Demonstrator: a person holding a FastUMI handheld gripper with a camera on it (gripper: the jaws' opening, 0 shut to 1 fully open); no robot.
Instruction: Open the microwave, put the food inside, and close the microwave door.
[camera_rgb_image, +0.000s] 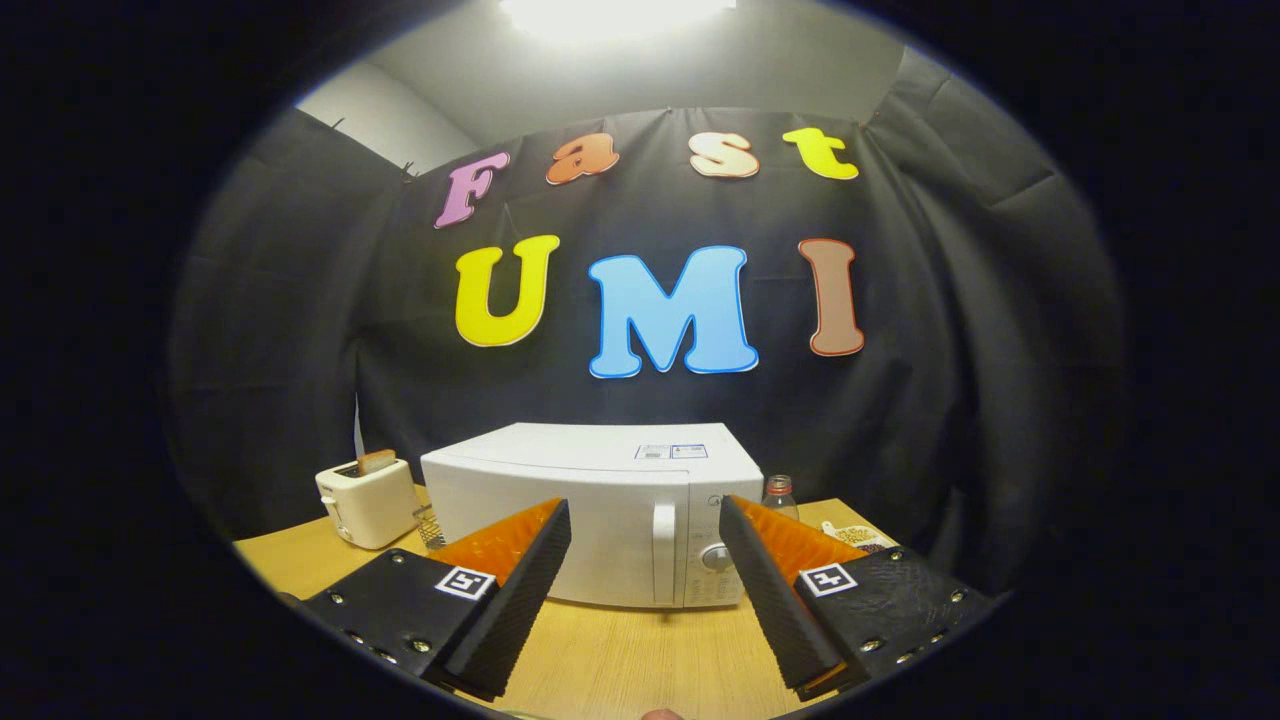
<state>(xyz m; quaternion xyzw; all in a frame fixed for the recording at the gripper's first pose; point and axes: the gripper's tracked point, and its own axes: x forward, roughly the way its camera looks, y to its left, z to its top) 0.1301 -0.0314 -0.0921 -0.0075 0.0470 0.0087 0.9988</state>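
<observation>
A white microwave (590, 500) stands on the wooden table (620, 650), its door shut, with a vertical handle (663, 550) and a round knob (716, 557) on its right side. My gripper (645, 590) is open and holds nothing; its two fingers stand wide apart, a short way in front of the microwave. The handle shows between the fingers, beyond them. I see no food item that I can name for sure.
A white toaster (367, 503) with a slice in its slot stands left of the microwave. A small bottle (779, 496) and a flat packet (855, 537) lie to the right behind it. A small mesh thing (430, 527) sits between toaster and microwave.
</observation>
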